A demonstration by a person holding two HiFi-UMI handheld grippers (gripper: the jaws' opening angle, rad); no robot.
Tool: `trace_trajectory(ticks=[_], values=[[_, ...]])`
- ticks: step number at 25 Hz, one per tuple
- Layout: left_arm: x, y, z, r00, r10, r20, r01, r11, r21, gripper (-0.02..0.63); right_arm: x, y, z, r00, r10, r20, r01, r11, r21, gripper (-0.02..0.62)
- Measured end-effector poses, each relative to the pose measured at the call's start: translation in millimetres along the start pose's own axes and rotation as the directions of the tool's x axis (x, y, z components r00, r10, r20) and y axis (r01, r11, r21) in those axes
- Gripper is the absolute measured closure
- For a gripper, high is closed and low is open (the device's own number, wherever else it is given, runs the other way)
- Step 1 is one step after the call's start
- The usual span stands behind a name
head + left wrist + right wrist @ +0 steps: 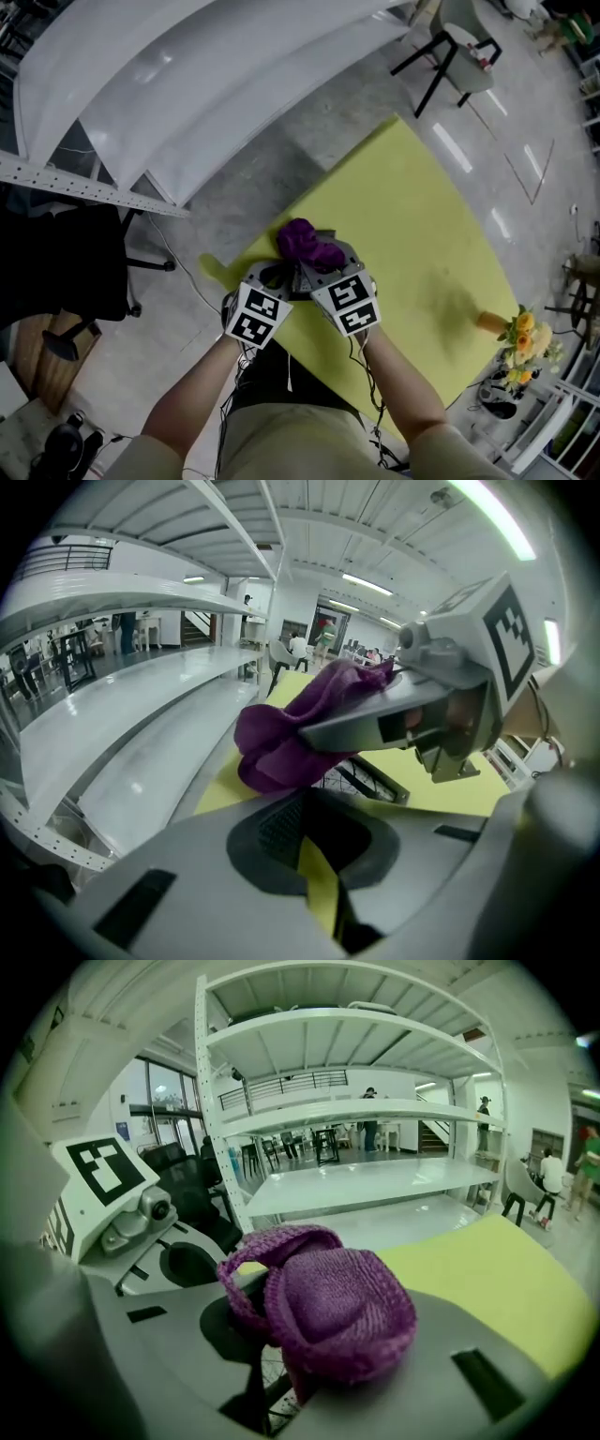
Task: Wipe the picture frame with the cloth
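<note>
Now | purple knit cloth [339, 1309] bunched in right tongs [295, 1354] | left tongs [305, 810] clenched on picture frame [371, 786]

The left tool [314, 874], at 6 o'clock, has its jaws nearly together on the picture frame [367, 782]. Toward 12 o'clock the right tool [323, 728] clamps a purple cloth [277, 742] over the yellow desk [217, 782].

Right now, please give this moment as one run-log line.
right tool: shut on cloth | left tool: jaws together, by frame | over table
</note>
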State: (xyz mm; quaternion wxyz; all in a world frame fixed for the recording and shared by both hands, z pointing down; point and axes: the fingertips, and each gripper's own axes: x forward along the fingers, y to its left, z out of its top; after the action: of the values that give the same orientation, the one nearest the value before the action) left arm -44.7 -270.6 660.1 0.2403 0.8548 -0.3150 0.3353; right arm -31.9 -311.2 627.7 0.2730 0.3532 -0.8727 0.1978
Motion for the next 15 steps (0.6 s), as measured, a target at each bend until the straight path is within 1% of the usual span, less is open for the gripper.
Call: trace_trajectory(ticks=[6, 10, 15], values=[[2, -2, 3, 1.0, 0.0, 0.003, -0.001, 1.0, 0.022, 0.597, -8, -23, -26, 0.991, -0.086, -0.105, 0.079, 0.995, -0.064, 0.492], [3, -2, 1, 1.0, 0.006, 0.0, -0.006, 1.0, 0.022, 0.597, -25, -43, -39, 0.979, -0.154, -0.136, 0.146, 0.987, -0.069, 0.491], [3, -1, 0, 1.0, 0.01, 0.006, -0.01, 1.0, 0.008, 0.597, -46, -62, -45, 0.963, -0.226, -0.149, 0.22, 0.974, -0.055, 0.488]])
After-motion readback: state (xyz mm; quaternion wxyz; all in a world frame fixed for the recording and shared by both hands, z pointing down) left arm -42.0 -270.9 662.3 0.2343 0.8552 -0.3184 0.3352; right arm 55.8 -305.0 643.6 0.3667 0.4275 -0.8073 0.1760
